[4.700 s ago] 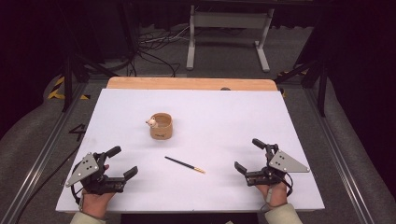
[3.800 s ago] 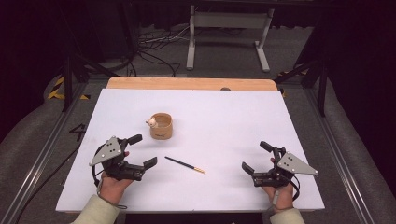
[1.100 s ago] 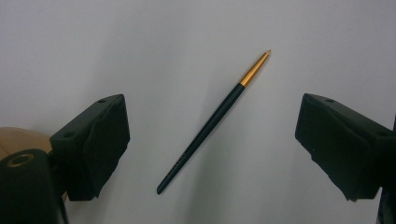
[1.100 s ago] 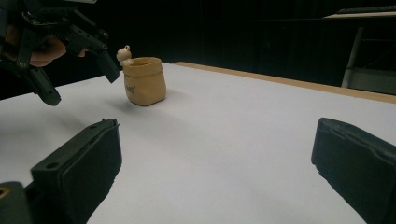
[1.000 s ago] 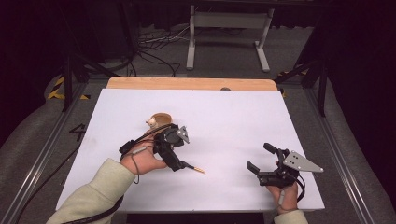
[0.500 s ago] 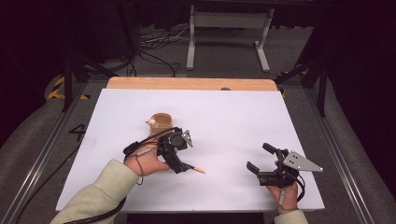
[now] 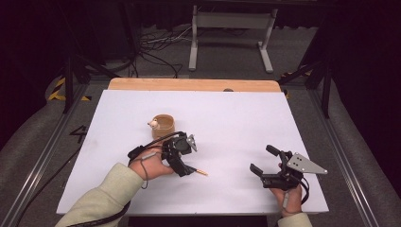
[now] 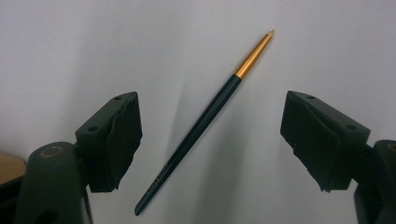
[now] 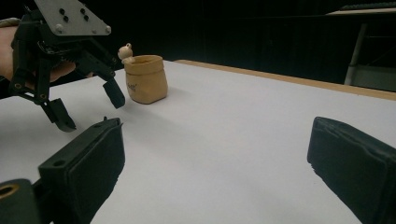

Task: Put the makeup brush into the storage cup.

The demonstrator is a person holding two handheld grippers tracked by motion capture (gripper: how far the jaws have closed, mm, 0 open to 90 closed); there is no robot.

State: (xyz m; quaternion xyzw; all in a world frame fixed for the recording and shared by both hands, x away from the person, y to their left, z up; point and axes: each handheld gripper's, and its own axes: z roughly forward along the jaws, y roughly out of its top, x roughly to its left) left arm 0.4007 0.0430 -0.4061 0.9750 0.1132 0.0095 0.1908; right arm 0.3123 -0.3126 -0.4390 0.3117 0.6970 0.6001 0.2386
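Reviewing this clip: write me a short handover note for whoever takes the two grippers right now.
Left gripper: jaws open and just been closing, straddling the dark pen lying flat on the white table; pads not touching it.
Right gripper: open, holding nothing, at the table's near right.
Tan pouch with a small figure at its rim stands upright just beyond the left gripper.
Done: left gripper lined up over the pen.
Left: close on it and lift; probably into the pouch.

A pen point(image 7: 196, 171) lies on the desk point(image 7: 246, 118) toward its near edge, left of centre; a small pot point(image 7: 163, 126) stands behind it.
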